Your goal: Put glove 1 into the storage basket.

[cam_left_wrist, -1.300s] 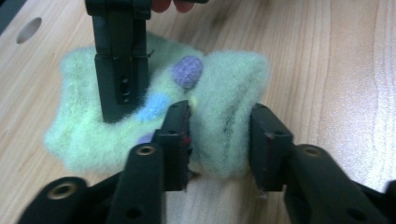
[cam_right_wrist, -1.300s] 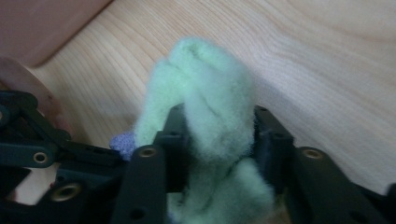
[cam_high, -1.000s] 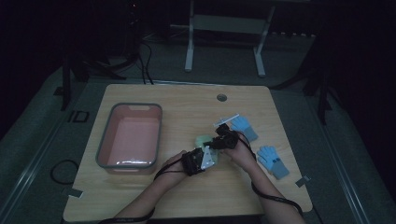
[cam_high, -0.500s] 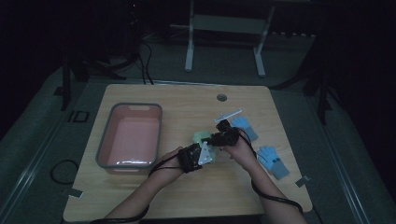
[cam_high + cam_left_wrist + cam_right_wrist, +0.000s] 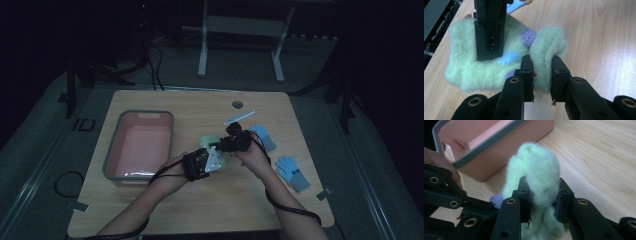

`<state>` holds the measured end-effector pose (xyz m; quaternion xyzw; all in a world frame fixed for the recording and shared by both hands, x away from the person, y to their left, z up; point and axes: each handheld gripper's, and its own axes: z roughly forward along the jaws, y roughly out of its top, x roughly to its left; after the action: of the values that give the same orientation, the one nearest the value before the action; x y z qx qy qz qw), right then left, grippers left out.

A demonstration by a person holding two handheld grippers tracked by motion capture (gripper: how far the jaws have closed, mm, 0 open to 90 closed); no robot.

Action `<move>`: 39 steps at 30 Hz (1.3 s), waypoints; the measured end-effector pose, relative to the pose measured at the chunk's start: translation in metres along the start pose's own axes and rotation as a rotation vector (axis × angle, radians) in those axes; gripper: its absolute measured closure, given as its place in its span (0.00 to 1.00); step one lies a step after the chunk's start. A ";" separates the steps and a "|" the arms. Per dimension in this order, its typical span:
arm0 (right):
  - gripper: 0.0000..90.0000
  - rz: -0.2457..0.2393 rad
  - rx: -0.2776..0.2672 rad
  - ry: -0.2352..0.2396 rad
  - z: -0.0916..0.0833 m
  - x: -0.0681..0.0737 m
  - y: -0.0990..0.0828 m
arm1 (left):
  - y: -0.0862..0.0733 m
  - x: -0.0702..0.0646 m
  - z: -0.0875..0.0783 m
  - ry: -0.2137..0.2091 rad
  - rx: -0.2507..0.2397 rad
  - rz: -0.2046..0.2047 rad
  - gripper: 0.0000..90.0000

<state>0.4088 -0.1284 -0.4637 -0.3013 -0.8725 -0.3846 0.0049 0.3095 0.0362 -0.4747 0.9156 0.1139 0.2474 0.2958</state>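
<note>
Left tool [image 5: 539,75], bottom centre of its own view, is clamped on a fold of the fuzzy green sock [image 5: 499,60]. Right tool [image 5: 543,195] likewise grips a bunched part of it. The sock hangs between the 2 tools at mid-frame in the high view, above the tabletop [image 5: 260,200]. Advice: keep both grips firm and lift evenly. Pink bin [image 5: 140,145] lies centre left; 2 blue gloves [image 5: 292,172] lie right. Nothing obstructs.

Dark room, grey floor [image 5: 45,165], wooden table [image 5: 200,210]

One fuzzy green glove [image 5: 486,62], seemingly two blue gloves [image 5: 293,172], one pink bin [image 5: 141,119], two tools [image 5: 220,152].
</note>
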 end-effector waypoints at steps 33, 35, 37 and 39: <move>0.79 -0.098 -0.012 0.077 0.047 0.063 0.083 | -0.052 0.033 -0.077 0.100 0.086 -0.042 0.84; 0.79 -0.097 -0.013 0.087 0.051 0.067 0.086 | -0.056 0.033 -0.081 0.106 0.094 -0.041 0.84; 0.79 -0.100 -0.013 0.095 0.055 0.070 0.089 | -0.062 0.035 -0.085 0.105 0.095 -0.053 0.84; 0.79 -0.105 -0.011 0.097 0.061 0.075 0.092 | -0.067 0.037 -0.087 0.103 0.104 -0.056 0.84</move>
<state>0.4099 -0.0002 -0.4269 -0.2360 -0.8839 -0.4030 0.0253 0.2911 0.1452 -0.4393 0.9122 0.1671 0.2795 0.2486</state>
